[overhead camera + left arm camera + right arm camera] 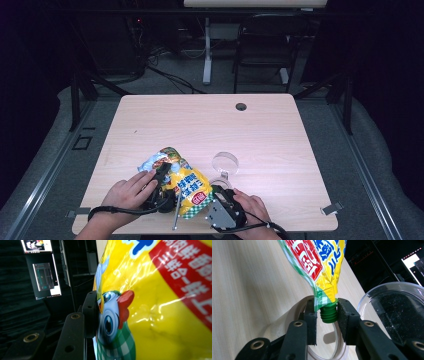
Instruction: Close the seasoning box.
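Note:
A yellow snack-style pouch with red and blue print and a cartoon chicken is held above the near edge of the wooden table. My left gripper is shut on the pouch's body; in the left gripper view one black finger presses against the pouch, which hides the other finger. My right gripper is at the pouch's lower corner. In the right gripper view its jaws are closed around the green screw cap at the end of the pouch.
A clear round dish stands on the table just beyond the right gripper, also at the right of the right gripper view. A pale ring-shaped piece lies under the jaws. A cable hole is near the far edge.

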Demonstrator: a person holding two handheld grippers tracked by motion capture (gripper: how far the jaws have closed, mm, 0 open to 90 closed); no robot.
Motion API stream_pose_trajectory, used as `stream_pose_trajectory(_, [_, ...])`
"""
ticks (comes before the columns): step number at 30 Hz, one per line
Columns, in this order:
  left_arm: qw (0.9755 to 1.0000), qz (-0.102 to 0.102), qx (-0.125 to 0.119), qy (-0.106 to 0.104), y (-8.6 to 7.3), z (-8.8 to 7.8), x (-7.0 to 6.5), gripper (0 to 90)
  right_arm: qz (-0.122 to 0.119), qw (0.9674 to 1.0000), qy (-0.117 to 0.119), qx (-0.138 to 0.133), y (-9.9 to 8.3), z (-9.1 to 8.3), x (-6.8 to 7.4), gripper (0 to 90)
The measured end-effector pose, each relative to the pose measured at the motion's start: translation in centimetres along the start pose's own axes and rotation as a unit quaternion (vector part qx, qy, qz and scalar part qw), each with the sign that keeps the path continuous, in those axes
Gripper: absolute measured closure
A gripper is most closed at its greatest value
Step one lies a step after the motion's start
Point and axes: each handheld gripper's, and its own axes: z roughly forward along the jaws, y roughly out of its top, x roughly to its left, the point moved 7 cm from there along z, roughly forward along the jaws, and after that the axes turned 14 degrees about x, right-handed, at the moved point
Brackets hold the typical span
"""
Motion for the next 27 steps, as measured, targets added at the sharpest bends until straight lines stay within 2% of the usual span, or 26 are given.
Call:
stream_pose_trajectory(11, [0.9997,0.011,0.005,0.022,0.09,-0.24,0.3,61.9,0.007,1.0,0.001,-0.002,-0.07,0.01,-0.05,70.3])
stream_pose_trajectory(13, [0.9993,0.013,-0.001,0.034,0.21,-0.18,0.36,61.9,0.005,1.0,0.001,0.0,-0.1,0.02,-0.05,70.3])
stream_pose_trajectory(15, [0.9994,0.017,0.005,0.029,0.17,-0.27,0.36,61.9,0.006,1.0,0.001,0.001,-0.13,0.02,-0.06,70.3])
stream_pose_trajectory(20, [0.9988,0.027,0.009,0.039,0.22,-0.38,0.52,61.9,0.008,1.0,-0.001,0.001,-0.14,0.04,-0.06,70.3])
stream_pose_trajectory(27, [0.9984,0.028,0.009,0.049,0.24,-0.49,0.69,62.6,0.011,0.9999,-0.003,-0.001,-0.11,0.0,-0.08,70.3])
